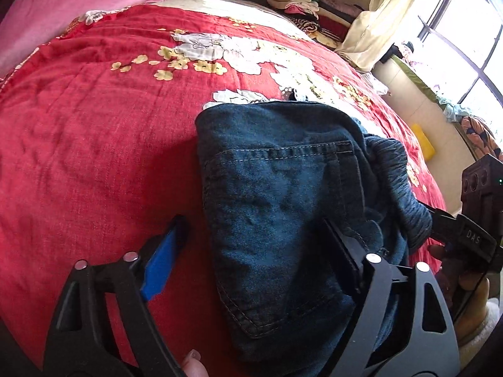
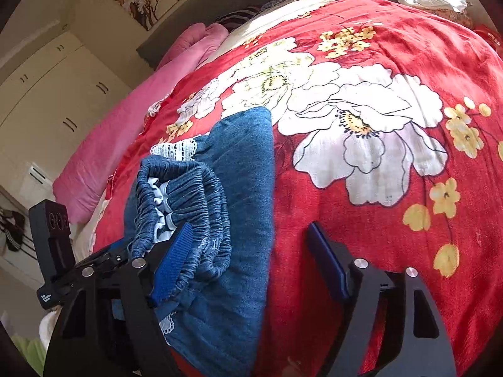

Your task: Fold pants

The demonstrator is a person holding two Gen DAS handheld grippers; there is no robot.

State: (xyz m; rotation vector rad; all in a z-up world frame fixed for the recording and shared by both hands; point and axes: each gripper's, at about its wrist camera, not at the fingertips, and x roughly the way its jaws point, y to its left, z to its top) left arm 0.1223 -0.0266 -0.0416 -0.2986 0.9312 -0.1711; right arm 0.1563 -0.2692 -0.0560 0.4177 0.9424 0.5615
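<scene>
Left wrist view: the folded jeans (image 1: 283, 207) lie on the red flowered bedspread (image 1: 94, 141) of the bed. Their long axis runs from the camera away toward the white flowers, and the rounded fold is at the far end. A back pocket with pale stitching faces up. The gathered waistband (image 1: 399, 185) is on the right side of the jeans. The left gripper (image 1: 254, 251) has its fingers wide apart. The blue finger (image 1: 163, 260) is over the bedspread just left of the jeans, and the black finger (image 1: 342, 251) lies against the top of the jeans; the fingers do not pinch the cloth. To the right of the jeans is the other gripper, and on its black body the letters "DAS" can be read. A pink blanket (image 1: 78, 3) is far behind the jeans to the left, and a pile of clothes (image 1: 301, 3) is far behind to the right.

Right wrist view: the jeans (image 2: 239, 188) are on the left half, with the same long axis away from the camera. The waistband (image 2: 188, 188) is bunched at the near end. The right gripper (image 2: 254, 245) is also wide. Its left finger (image 2: 171, 260) touches the waistband, and its right finger (image 2: 327, 264) is over the bare bedspread (image 2: 393, 47) right of the jeans. The left gripper's body (image 2: 53, 235) stands left of the jeans; its small label is too blurred to read.
</scene>
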